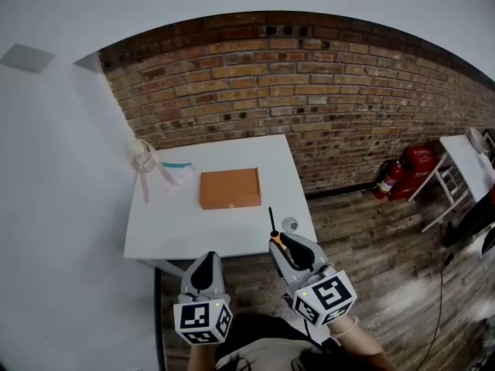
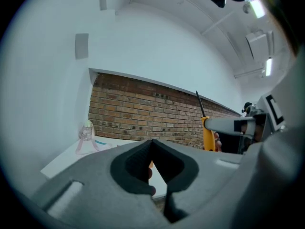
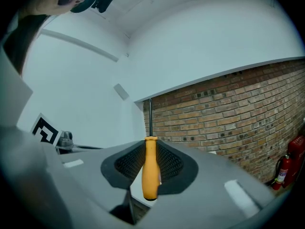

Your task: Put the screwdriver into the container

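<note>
Nearest the head camera, the left gripper has its jaws pressed together with nothing between them, short of the white table's near edge. Beside it, the right gripper is clamped on the orange handle of a screwdriver, which stands upright with its dark shaft pointing up, at the table's near right corner. A flat orange box lies closed at mid-table, apart from the tool. A red fire extinguisher stands by the brick wall.
</note>
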